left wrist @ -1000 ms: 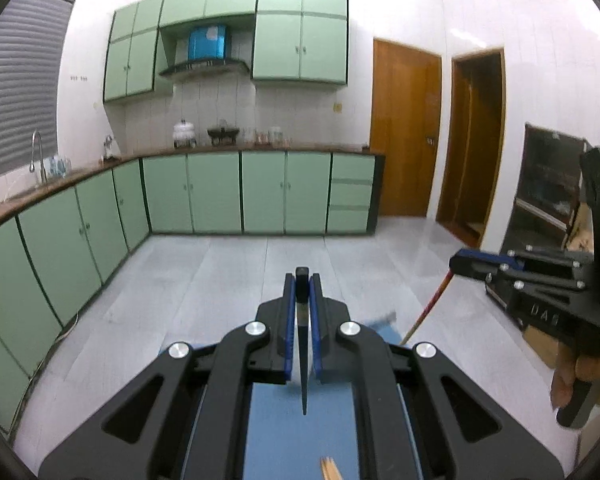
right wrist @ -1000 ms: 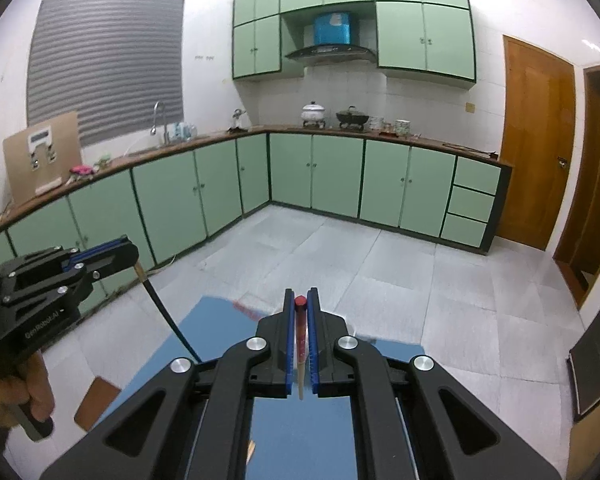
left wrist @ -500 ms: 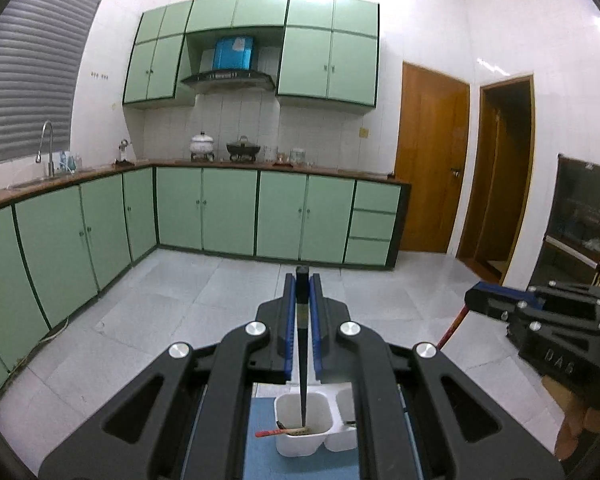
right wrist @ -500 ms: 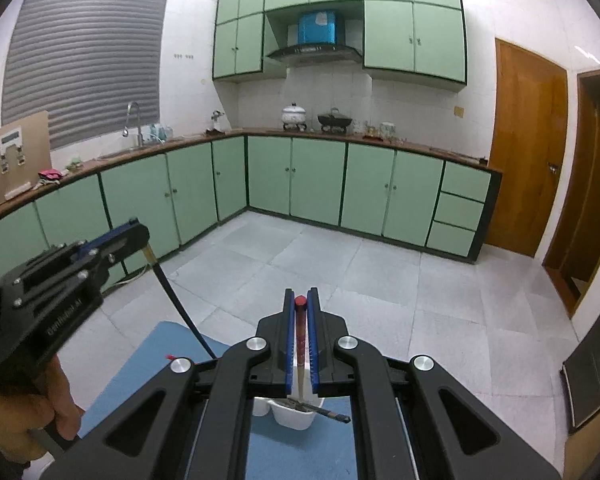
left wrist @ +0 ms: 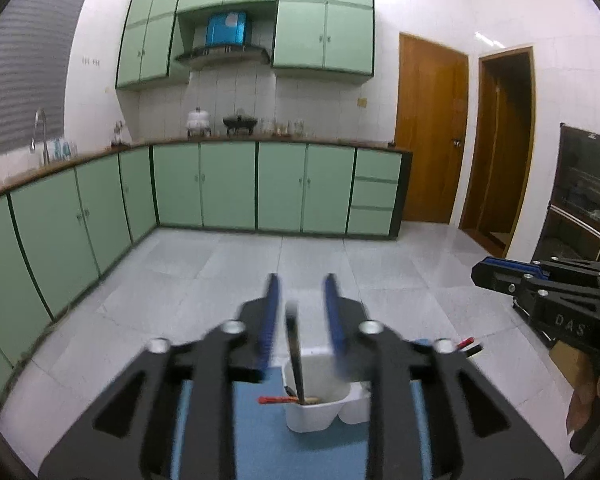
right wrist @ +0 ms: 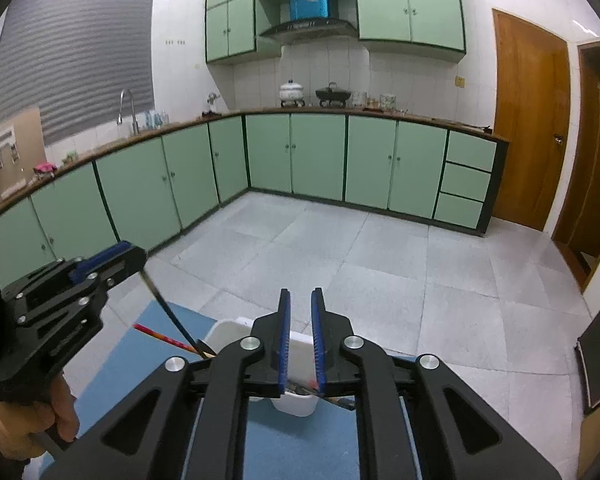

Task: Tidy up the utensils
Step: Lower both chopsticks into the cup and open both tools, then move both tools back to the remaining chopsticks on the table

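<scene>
A white utensil holder (left wrist: 316, 408) with compartments stands on a blue mat (left wrist: 260, 440). In the left wrist view my left gripper (left wrist: 300, 292) is open, and a black chopstick (left wrist: 294, 354) stands loose between its fingers with its lower end in the holder. A red-ended chopstick (left wrist: 278, 400) lies across the holder's rim. In the right wrist view my right gripper (right wrist: 300, 300) is open above the holder (right wrist: 296, 402), where red-tipped utensils lie below it. The left gripper (right wrist: 104, 264) shows at the left, the black chopstick (right wrist: 168, 312) slanting down from it.
The blue mat (right wrist: 292, 440) covers the table near a grey tiled floor. Green kitchen cabinets (left wrist: 228, 188) line the back and left walls. Wooden doors (left wrist: 432, 132) stand at the right. A dark cabinet (left wrist: 580, 204) is at the far right.
Both grippers have opened. The left has let go of the black chopstick into the holder, and the right has dropped its red-tipped chopstick into the holder. Both views have tilted up and closer.
</scene>
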A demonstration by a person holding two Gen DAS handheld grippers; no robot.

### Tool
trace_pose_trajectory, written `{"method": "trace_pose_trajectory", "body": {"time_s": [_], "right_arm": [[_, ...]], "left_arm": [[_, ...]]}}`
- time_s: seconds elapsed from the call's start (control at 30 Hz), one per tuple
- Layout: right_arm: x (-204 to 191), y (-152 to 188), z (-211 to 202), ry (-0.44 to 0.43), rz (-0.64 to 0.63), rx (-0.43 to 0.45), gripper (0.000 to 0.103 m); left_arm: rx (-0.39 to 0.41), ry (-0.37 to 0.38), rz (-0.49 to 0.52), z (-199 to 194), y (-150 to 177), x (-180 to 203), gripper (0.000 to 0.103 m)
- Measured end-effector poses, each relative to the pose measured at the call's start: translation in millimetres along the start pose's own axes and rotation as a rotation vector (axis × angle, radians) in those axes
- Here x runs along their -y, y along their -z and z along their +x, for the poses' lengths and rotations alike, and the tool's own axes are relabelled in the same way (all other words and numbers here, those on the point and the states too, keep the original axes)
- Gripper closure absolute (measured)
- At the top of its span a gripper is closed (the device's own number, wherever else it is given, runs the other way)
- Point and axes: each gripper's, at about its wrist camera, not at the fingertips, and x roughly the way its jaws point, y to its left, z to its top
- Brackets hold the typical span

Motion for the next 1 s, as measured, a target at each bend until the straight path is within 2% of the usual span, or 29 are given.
{"method": "trace_pose_trajectory", "body": {"time_s": [0.13, 0.2, 0.33, 0.43, 0.53, 0.63, 0.77, 0.9, 1.0], "right_arm": [[-4, 5, -54, -0.002, 0.005, 0.078, 0.09], [-7, 15, -80, -0.01, 0.012, 0.108, 0.088], [-24, 66, -138, -0.019, -0.009, 0.159, 0.082], [-39, 119, -172, -0.012, -0.036, 0.166, 0.08], [-59, 182, -199, -0.003, -0.055, 0.154, 0.078], [-78, 245, -210, -0.018, -0.045, 0.093, 0.077], [-101, 328, -216, -0.026, 0.016, 0.007, 0.077], [-123, 384, -208, -0.04, 0.048, -0.078, 0.077], [-139, 402, -198, -0.04, 0.03, -0.103, 0.077]], "left_arm": [[0.069, -0.003, 0.028, -55, -19, -3, 0.064], [0.086, 0.014, 0.042, -89, -20, -4, 0.054], [0.094, 0.025, 0.08, -149, 4, -3, 0.047], [0.055, 0.045, 0.063, -190, 46, -6, 0.044], [0.019, 0.033, 0.058, -224, 103, -5, 0.039], [-0.058, 0.024, 0.006, -250, 174, -4, 0.038], [-0.155, 0.006, -0.041, -272, 253, -4, 0.038], [-0.232, 0.006, -0.04, -282, 302, -2, 0.038], [-0.254, -0.012, -0.081, -288, 320, -9, 0.038]]}}
